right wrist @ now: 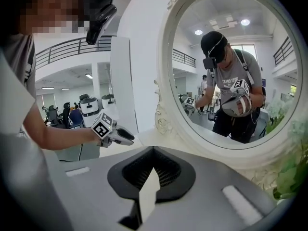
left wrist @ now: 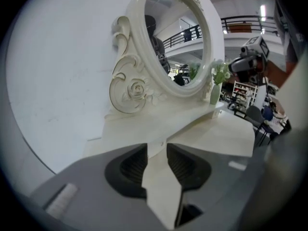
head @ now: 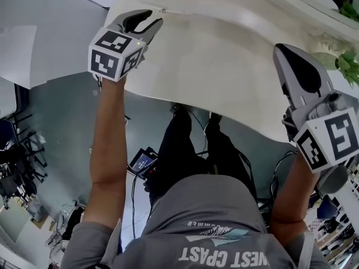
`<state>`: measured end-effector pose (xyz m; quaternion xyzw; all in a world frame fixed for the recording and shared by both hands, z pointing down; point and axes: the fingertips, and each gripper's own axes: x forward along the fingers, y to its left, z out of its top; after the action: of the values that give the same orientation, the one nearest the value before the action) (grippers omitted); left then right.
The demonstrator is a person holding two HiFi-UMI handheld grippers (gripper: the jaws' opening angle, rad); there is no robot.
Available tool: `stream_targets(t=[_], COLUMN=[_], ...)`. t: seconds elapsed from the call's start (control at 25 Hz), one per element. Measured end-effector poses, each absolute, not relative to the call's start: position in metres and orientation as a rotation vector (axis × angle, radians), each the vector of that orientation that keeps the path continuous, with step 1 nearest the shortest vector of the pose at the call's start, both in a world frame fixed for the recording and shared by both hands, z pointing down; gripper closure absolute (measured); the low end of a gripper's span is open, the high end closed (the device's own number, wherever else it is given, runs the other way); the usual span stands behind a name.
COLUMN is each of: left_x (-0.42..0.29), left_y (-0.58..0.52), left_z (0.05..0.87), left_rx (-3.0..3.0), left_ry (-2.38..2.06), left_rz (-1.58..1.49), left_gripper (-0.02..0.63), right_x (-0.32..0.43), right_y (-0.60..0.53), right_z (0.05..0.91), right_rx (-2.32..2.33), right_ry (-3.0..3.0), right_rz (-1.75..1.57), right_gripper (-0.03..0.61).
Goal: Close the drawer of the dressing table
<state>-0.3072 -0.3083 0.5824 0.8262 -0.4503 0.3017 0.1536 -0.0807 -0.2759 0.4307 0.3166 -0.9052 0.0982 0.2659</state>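
Note:
The white dressing table (head: 224,72) fills the upper head view, and its curved front edge runs above my legs. No drawer front shows in any view; it is hidden under the top. The oval mirror (left wrist: 175,32) stands at the back of the table, also large in the right gripper view (right wrist: 231,66). My left gripper (head: 151,20) hovers over the table's left corner, jaws open, with only the tabletop showing between its pads (left wrist: 157,146). My right gripper (head: 280,49) hangs over the table's right part with fingertips meeting (right wrist: 153,150), holding nothing.
A small vase of green leaves (left wrist: 215,86) stands on the table's right end by the mirror. A white wall (left wrist: 57,71) runs along the table's left side. On the grey floor below lie cables and a small device (head: 143,162); dark chairs (head: 17,161) stand far left.

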Motion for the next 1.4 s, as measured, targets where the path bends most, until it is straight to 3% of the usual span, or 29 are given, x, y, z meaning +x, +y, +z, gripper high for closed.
stream_targets(t=[0.56, 1.4], left_x=[-0.306, -0.195], left_y=[-0.223, -0.112], left_z=[0.395, 0.256], left_rx=[2.605, 2.818], left_ry=[-1.501, -1.536], left_rz=[0.747, 0.722], left_gripper=[0.555, 0.575], right_x=[-0.112, -0.048], right_y=[-0.231, -0.158], right_z=[0.355, 0.275], right_rx=[0.779, 0.718], right_ry=[-2.530, -2.589], right_rz=[0.128, -0.120], right_gripper=[0.577, 0.578])
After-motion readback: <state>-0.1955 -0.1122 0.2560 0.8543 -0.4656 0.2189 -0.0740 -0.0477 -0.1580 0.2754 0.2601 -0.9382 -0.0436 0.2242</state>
